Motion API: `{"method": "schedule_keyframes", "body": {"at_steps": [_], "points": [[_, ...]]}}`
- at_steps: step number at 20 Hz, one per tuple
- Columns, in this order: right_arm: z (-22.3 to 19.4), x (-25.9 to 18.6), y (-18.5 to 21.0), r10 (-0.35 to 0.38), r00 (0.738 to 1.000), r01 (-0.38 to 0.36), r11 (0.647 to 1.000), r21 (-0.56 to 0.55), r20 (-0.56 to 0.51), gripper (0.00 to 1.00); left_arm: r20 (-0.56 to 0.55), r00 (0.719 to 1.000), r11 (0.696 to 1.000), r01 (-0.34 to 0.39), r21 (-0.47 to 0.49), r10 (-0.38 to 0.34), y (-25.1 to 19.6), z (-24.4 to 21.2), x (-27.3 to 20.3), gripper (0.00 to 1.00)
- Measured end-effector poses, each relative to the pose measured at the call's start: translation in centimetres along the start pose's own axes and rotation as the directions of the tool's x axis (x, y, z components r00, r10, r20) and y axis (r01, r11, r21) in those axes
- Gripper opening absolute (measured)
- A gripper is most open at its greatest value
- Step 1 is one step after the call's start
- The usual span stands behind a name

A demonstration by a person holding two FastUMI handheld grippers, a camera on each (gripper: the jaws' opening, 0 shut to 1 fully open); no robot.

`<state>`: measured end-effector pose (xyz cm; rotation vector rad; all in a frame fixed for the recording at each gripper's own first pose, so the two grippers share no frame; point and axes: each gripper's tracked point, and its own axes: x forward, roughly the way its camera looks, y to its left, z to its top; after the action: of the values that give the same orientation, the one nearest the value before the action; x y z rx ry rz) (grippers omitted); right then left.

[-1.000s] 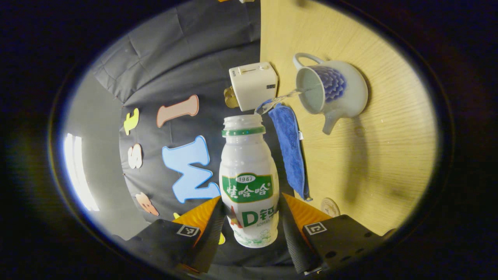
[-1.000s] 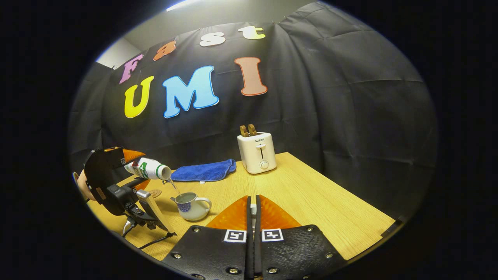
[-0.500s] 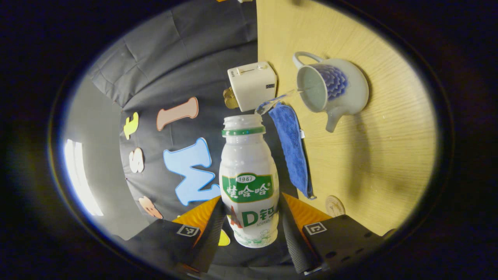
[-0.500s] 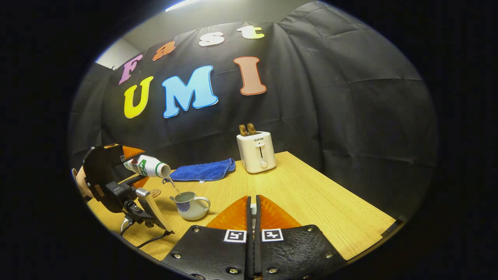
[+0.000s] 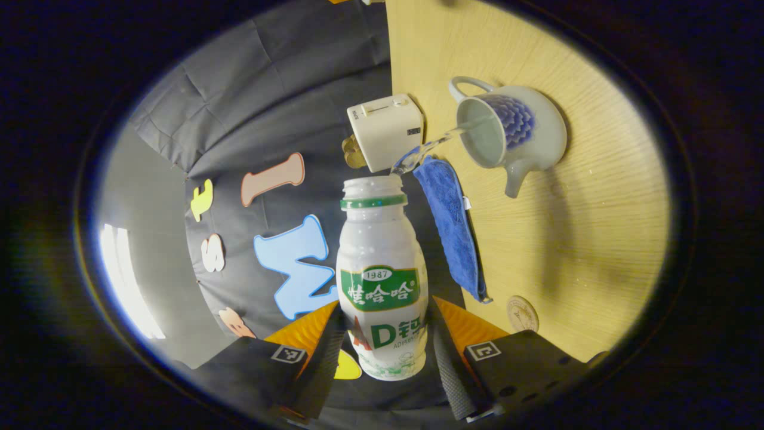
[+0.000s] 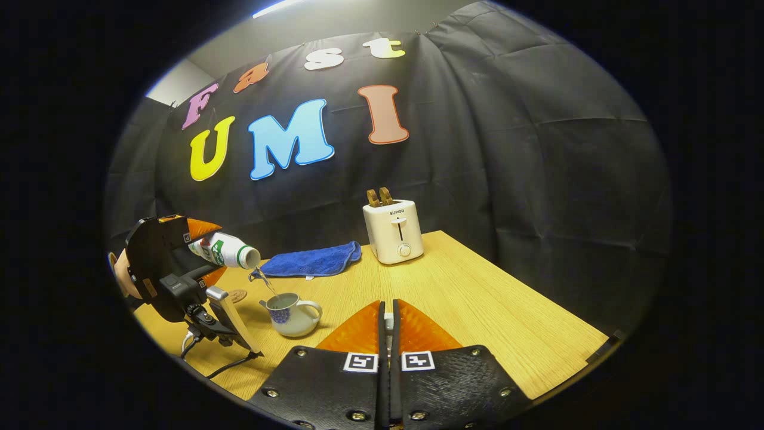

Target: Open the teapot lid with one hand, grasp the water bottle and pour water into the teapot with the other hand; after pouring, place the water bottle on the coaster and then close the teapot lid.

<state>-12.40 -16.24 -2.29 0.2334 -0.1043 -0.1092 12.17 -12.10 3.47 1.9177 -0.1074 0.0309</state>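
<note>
White plastic water bottle (image 5: 382,280) — light, slick, squeezable; left tongs (image 5: 385,352) clench its lower body, tipped over the white-and-blue ceramic teapot (image 5: 513,134). Right tongs (image 6: 388,334) closed — a lid between them cannot be made out.

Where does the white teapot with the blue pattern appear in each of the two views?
Left gripper view: white teapot with the blue pattern sits upper right, mouth open, past the bottle.
Right gripper view: teapot stands lower left on the table.
Shared landmark: the blue folded cloth lies nearby.

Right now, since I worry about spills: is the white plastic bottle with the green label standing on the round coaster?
No: the left gripper holds the white bottle tilted, pouring into the blue-patterned white teapot; the round coaster lies bare.
</note>
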Motion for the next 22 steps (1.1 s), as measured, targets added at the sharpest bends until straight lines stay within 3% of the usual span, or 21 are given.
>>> {"method": "schedule_keyframes", "body": {"at_steps": [1,2,8,10,16,17,18,20,22], "points": [[0.1,0.0,0.0,0.000,1.000,0.000,1.000,-0.001,0.000,0.00,0.000,1.000,1.000,-0.001,0.007,0.001,0.2,0.0,0.1,0.78],[0.0,0.0,0.0,0.000,1.000,0.000,1.000,-0.001,0.000,0.00,0.000,1.000,1.000,-0.002,0.012,0.002,0.2,0.0,0.1,0.87],[-0.2,0.0,-0.2,0.002,1.000,-0.002,1.000,0.005,-0.004,0.00,0.005,1.000,0.999,-0.011,0.044,0.010,0.8,0.3,0.1,0.87],[-0.2,0.0,-0.3,0.002,1.000,-0.002,1.000,0.008,-0.003,0.00,0.007,1.000,0.998,-0.013,0.056,0.013,0.8,0.2,0.2,0.83],[-0.5,0.0,-0.5,0.004,1.000,-0.004,1.000,0.009,-0.008,0.00,0.007,1.000,0.996,-0.015,0.091,0.014,1.3,0.0,0.1,0.87],[-0.5,0.0,-0.5,0.004,1.000,-0.004,1.000,0.008,-0.009,0.00,0.007,1.000,0.995,-0.015,0.096,0.014,1.4,0.1,0.1,0.78],[-0.5,-0.1,-0.4,0.005,1.000,-0.005,1.000,0.007,-0.010,0.00,0.009,1.000,0.995,-0.015,0.101,0.015,1.4,0.1,0.1,0.87],[-0.6,0.0,-0.3,0.008,1.000,-0.008,1.000,0.006,-0.012,0.00,0.013,1.000,0.994,-0.018,0.112,0.016,1.4,0.2,0.1,0.83],[-0.6,-0.1,-0.2,0.010,1.000,-0.010,1.000,0.006,-0.013,0.00,0.017,1.000,0.992,-0.020,0.123,0.018,1.5,0.3,0.1,0.86]]}}
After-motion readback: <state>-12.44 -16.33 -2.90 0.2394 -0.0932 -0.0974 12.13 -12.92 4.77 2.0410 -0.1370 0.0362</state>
